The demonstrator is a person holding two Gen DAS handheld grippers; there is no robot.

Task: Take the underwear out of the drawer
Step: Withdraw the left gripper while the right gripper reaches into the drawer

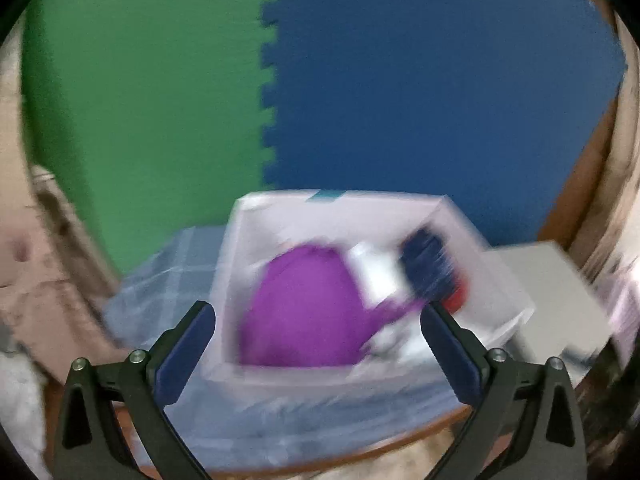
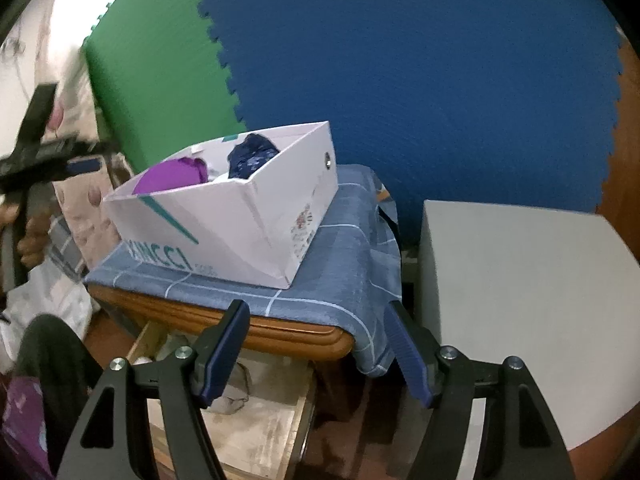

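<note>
A white cardboard box (image 2: 224, 216) stands on a table under a blue checked cloth (image 2: 340, 280). In the box lie a purple garment (image 2: 172, 174) and a navy patterned one (image 2: 252, 156). The blurred left wrist view looks down into this box (image 1: 248, 248) at the purple garment (image 1: 304, 312) and the navy one (image 1: 428, 272). My left gripper (image 1: 316, 312) is open wide above the box's near side, with nothing between its fingers. Under the table a wooden drawer (image 2: 140, 340) is pulled out, with a pale grey garment (image 2: 236, 392) in it. My right gripper (image 2: 317, 310) hangs open and empty above the drawer.
A grey block (image 2: 520, 300) stands right of the table. Green (image 2: 152, 80) and blue (image 2: 400, 80) foam mats line the wall behind. One blue-padded finger (image 2: 82, 167) of the left gripper shows at the far left. Dark clothing (image 2: 52, 360) and floral fabric (image 2: 84, 208) crowd the left side.
</note>
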